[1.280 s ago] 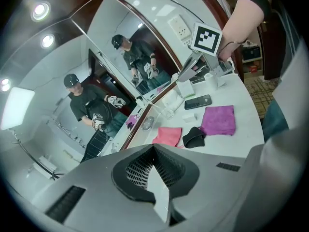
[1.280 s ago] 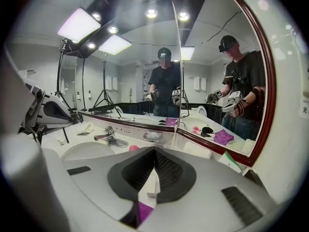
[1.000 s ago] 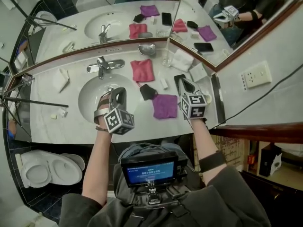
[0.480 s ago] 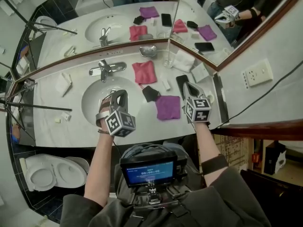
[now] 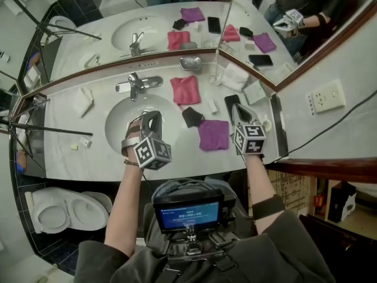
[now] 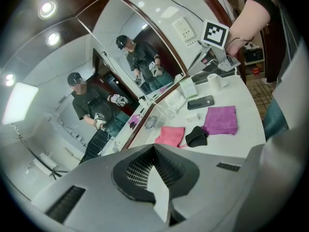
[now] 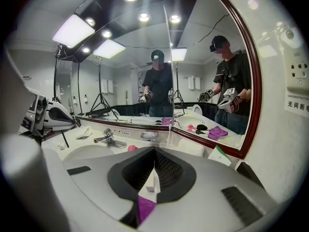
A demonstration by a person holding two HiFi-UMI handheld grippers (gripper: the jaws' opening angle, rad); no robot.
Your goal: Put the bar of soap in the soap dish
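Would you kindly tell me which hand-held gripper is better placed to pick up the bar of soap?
Right, likely: the right hand-held gripper is nearer the bar of soap and points toward it; the left hand-held gripper is over the sink.

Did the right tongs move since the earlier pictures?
No. The right tongs remain just right of the purple cloth, as before.

Head view: right tool [image 5: 237, 108] covers pt of the black phone [image 5: 228, 101]. Small bits [image 5: 86, 141] on bench [image 5: 65, 161] left end too tiny to ID, maybe toiletries. Purple cloth [image 7: 145, 208] mostly hidden in right gripper view.
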